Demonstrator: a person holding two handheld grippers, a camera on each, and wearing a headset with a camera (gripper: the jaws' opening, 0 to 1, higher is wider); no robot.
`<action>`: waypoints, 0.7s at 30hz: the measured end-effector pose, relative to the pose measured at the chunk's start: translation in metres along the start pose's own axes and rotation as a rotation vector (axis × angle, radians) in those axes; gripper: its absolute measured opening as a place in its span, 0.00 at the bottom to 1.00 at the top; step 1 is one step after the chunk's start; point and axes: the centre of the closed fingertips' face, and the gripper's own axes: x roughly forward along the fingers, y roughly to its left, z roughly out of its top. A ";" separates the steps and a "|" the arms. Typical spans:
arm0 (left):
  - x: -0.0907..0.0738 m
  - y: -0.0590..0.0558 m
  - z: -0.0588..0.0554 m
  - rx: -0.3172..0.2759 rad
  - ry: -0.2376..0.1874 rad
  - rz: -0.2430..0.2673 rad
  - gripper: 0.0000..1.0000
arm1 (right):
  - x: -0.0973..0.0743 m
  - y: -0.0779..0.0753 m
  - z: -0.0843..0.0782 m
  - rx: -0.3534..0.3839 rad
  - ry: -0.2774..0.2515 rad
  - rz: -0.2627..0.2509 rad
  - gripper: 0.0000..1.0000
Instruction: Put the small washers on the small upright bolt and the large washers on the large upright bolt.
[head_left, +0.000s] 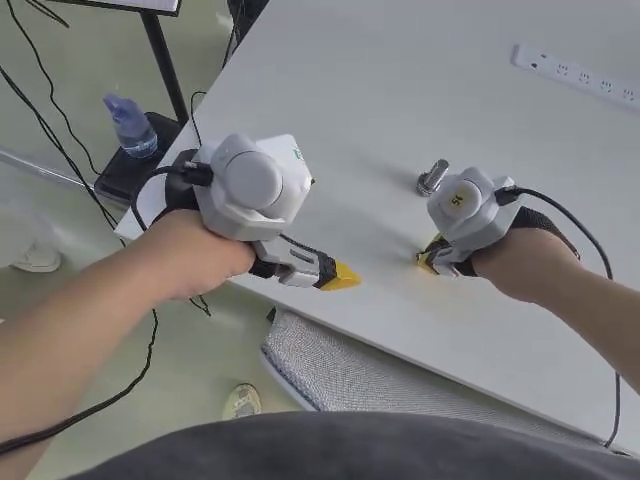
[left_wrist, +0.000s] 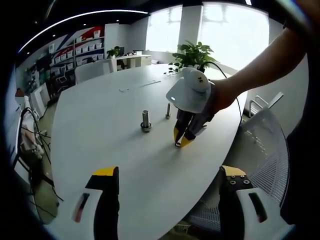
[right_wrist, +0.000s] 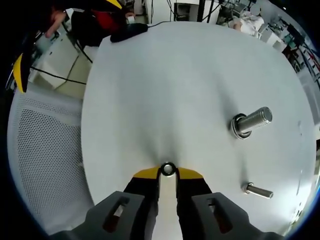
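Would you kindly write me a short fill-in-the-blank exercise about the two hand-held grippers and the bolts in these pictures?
1. The right hand-held gripper is shut on a small metal ___.
2. The jaws of the left hand-held gripper stand wide ___.
3. The large bolt and the small bolt stand upright on the white ___.

Missing words: washer; open; table.

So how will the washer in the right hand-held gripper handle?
The washer looks like a stiff metal ring, probably light. Flat on the smooth table, it likely slides when nudged. Pinched by its thin rim in the right hand-held gripper, it could slip out.
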 end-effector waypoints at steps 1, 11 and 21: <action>0.000 0.000 0.000 0.000 0.001 0.001 0.82 | 0.000 0.000 0.000 -0.005 0.000 -0.001 0.12; 0.004 -0.001 0.002 -0.001 0.001 -0.001 0.82 | -0.017 -0.005 0.000 0.023 -0.022 0.000 0.12; 0.005 0.003 0.014 -0.002 -0.030 0.018 0.84 | -0.026 -0.021 -0.010 0.066 -0.034 -0.010 0.12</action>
